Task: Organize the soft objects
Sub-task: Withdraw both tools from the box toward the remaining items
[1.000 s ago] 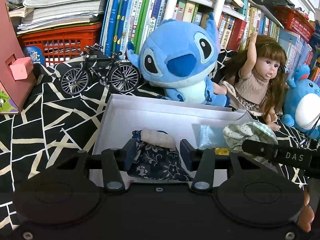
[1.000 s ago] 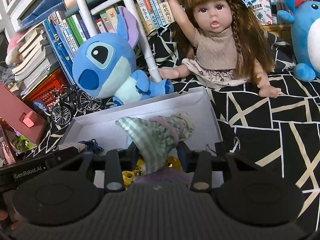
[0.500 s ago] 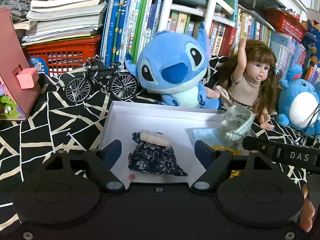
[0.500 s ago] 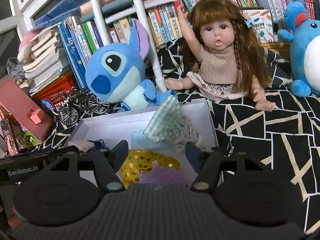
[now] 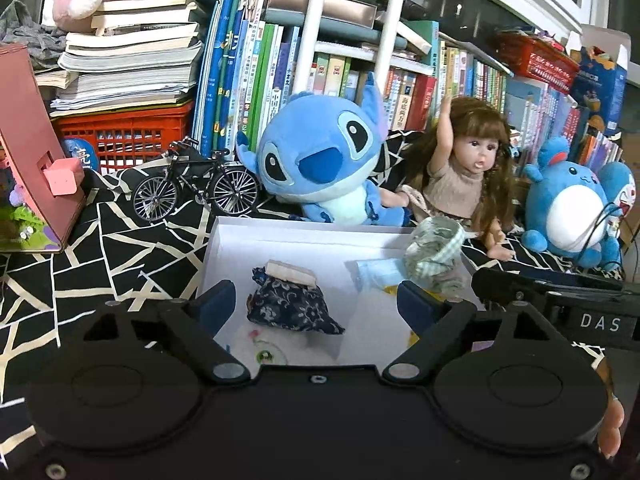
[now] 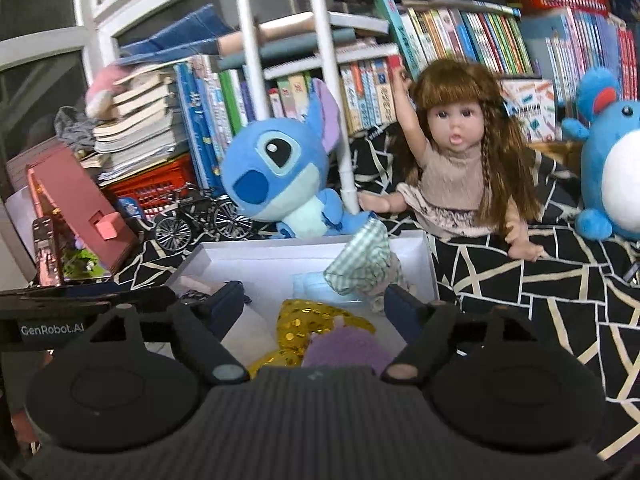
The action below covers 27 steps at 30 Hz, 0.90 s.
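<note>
A white box [image 5: 304, 240] [image 6: 260, 264] lies on the black patterned cloth. In it lie a dark blue floral pouch [image 5: 290, 306], a green checked fabric piece [image 5: 434, 248] [image 6: 360, 262] at its right end, a light blue item [image 5: 374, 274], a gold sequin piece [image 6: 304, 324] and a purple soft item [image 6: 344, 350]. My left gripper [image 5: 316, 304] is open and empty, just short of the pouch. My right gripper [image 6: 316, 308] is open and empty above the sequin piece, short of the checked fabric.
Behind the box sit a blue Stitch plush [image 5: 324, 168] [image 6: 276, 176], a doll [image 5: 464, 172] [image 6: 456, 152], a blue round plush [image 5: 572, 208] [image 6: 612, 168] and a model bicycle [image 5: 196, 184]. A pink toy house [image 5: 36, 160] stands left. Bookshelves, a red crate [image 5: 124, 136].
Both grippers opened and drew back. The left let go of the floral pouch, the right let go of the checked fabric; both now lie in the box.
</note>
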Tool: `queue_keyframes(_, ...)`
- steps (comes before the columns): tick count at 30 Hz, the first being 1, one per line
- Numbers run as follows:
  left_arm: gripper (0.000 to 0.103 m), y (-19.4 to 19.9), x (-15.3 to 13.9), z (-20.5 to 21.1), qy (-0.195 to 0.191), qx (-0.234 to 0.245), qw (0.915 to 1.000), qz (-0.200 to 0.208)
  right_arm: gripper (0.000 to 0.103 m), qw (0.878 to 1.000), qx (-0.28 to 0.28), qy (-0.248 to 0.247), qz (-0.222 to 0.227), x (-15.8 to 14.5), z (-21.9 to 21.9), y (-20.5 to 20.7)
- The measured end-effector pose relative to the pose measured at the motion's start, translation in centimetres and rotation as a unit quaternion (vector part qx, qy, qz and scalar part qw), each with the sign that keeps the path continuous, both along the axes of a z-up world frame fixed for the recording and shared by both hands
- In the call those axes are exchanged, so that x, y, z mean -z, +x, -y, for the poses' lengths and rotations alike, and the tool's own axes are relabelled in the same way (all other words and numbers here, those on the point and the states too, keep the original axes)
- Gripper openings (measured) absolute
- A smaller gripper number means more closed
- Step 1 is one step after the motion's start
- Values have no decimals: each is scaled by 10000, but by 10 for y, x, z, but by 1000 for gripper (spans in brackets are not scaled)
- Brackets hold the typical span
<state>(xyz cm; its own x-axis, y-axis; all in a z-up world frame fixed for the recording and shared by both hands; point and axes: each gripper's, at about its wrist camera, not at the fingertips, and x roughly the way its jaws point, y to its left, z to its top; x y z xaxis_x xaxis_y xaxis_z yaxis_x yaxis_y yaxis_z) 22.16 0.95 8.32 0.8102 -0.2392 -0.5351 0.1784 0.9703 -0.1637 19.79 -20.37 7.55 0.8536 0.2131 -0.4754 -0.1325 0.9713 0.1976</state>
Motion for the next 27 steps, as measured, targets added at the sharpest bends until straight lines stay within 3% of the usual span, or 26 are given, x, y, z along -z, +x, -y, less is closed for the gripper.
queue_keyframes(18, 91, -67, -4, -11, -119, 53, 9992, 381, 93, 9976, -311, -284, 554, -8, -6, -60)
queue_keyframes(27, 91, -95, 7, -17, -173, 51, 9993, 327, 97, 9960, -415, -471, 643, 1, -8, -87)
